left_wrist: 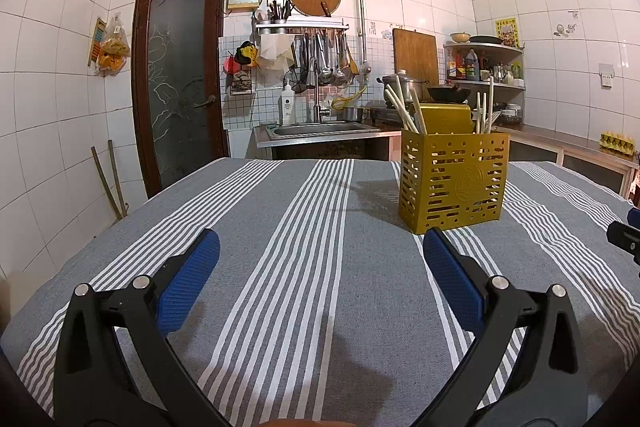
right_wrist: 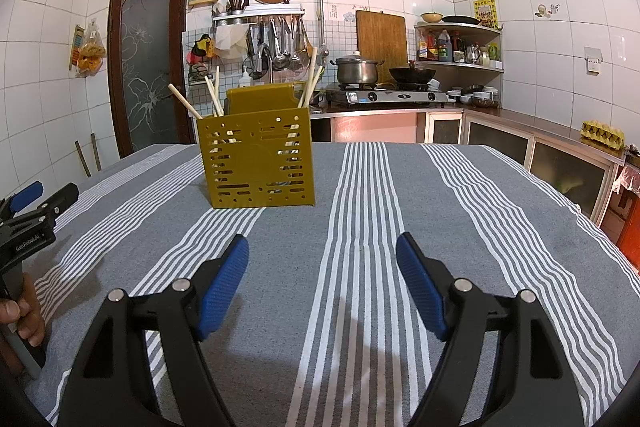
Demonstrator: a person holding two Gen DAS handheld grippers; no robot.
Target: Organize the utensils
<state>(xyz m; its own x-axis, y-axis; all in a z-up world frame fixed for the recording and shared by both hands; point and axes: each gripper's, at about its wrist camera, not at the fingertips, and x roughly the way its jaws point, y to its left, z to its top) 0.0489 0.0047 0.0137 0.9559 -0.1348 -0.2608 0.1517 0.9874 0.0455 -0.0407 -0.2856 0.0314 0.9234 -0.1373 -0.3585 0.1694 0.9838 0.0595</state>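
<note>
A yellow perforated utensil holder (left_wrist: 454, 183) stands upright on the grey striped tablecloth (left_wrist: 312, 227), with several pale chopsticks (left_wrist: 404, 109) sticking out of it. In the right wrist view the same holder (right_wrist: 258, 159) sits ahead and to the left, chopsticks (right_wrist: 188, 105) leaning out of its top. My left gripper (left_wrist: 320, 247) hovers low over the cloth, open, nothing between its blue pads; the holder is just beyond its right finger. My right gripper (right_wrist: 322, 247) is open too and holds nothing. The left gripper (right_wrist: 28, 203) shows at the left edge of the right wrist view, held by a hand (right_wrist: 24, 315).
Beyond the table's far edge are a steel sink (left_wrist: 320, 129), a dark glass door (left_wrist: 178, 79), a stove with a pot (right_wrist: 356, 69) and a wok (right_wrist: 412, 73), and a counter (right_wrist: 540, 135) along the right wall. A bit of the right gripper (left_wrist: 624, 239) pokes in at the right.
</note>
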